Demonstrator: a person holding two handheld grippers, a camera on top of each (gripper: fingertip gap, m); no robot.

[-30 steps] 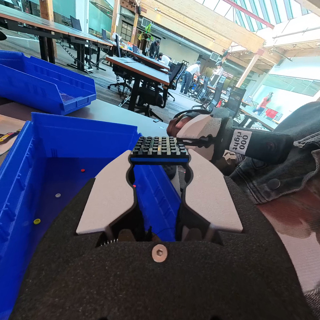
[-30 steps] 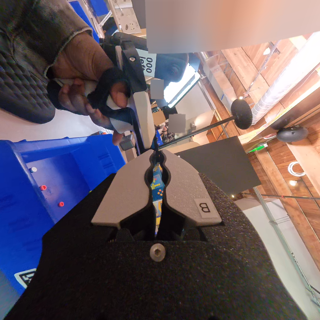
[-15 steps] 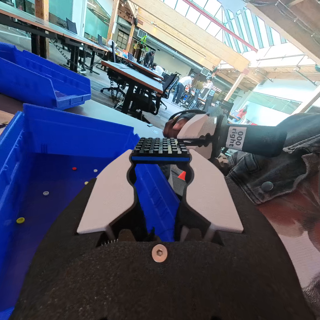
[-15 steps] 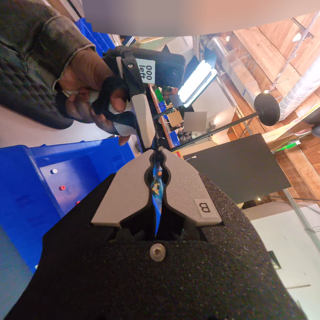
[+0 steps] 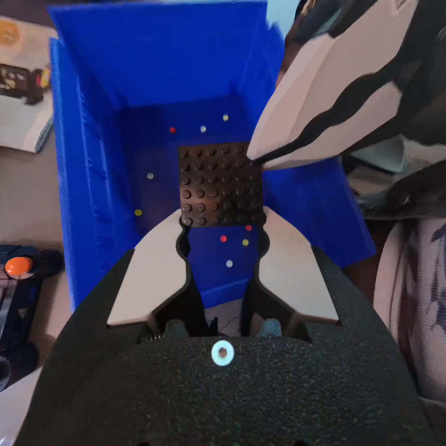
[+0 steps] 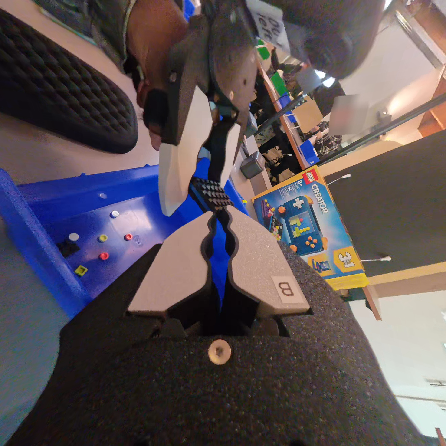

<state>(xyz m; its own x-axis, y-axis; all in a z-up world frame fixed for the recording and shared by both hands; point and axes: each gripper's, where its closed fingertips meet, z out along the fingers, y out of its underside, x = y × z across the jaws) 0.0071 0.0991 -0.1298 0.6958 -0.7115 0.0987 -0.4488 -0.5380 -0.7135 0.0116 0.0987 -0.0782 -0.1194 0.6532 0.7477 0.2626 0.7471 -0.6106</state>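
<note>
My left gripper (image 5: 222,214) is shut on a black studded plate (image 5: 220,184) with a blue layer under it, gripping its near edge. It holds the plate above the inside of a blue bin (image 5: 101,169). My right gripper (image 5: 251,159) comes in from the upper right, shut on the plate's far right corner. In the right wrist view, my right gripper (image 6: 220,212) pinches the corner of the plate (image 6: 212,194). The left gripper's fingers (image 6: 183,156) reach down to the plate from above. A hand holds the left gripper.
Several small round studs lie on the bin floor: red (image 5: 172,130), yellow (image 5: 137,212), white (image 5: 150,176). A black piece (image 6: 68,246) and a yellow square piece (image 6: 80,270) lie there too. A toy box (image 6: 311,229) stands beyond the bin. An orange knob (image 5: 18,264) sits to the left.
The left wrist view has tipped from looking across the room to looking down into the bin. The plate now hangs over the bin floor. Both grippers keep their grip.
</note>
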